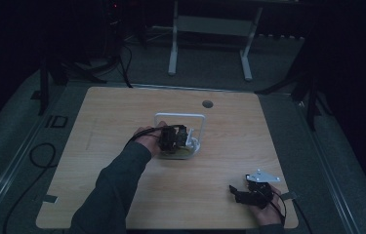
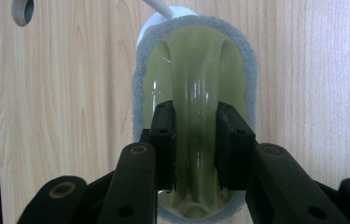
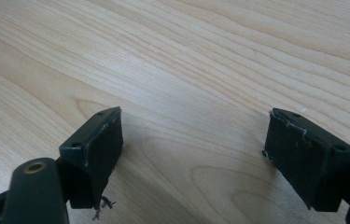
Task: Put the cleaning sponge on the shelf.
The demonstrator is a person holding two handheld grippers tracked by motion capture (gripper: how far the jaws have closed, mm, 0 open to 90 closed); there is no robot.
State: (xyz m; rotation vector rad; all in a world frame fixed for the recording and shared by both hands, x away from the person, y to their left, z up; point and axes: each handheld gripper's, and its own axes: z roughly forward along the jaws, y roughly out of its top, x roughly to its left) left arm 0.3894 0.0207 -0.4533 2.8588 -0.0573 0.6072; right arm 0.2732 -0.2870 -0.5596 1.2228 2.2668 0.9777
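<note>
Two jaws of the left gripper (image 2: pixel 195 147) clamp the sponge's clear handle (image 2: pixel 196 93) — its long axis runs straight ahead; right gripper (image 3: pixel 193 156) gapes empty over the counter (image 3: pixel 186 56).

left hand-held gripper (image 1: pixel 183 139) over scrubber (image 2: pixel 196 60), table (image 1: pixel 122 112) centre | right hand-held gripper (image 1: pixel 241 193) near front-right corner

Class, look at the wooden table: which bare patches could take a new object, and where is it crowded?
The light wooden table is bare along its far-left side and between the round hole and the right edge. The near-left corner is free too. The middle is crowded: the left gripper grips a yellow-green clear handle by the white wire stand. The right gripper occupies the near-right corner.
</note>
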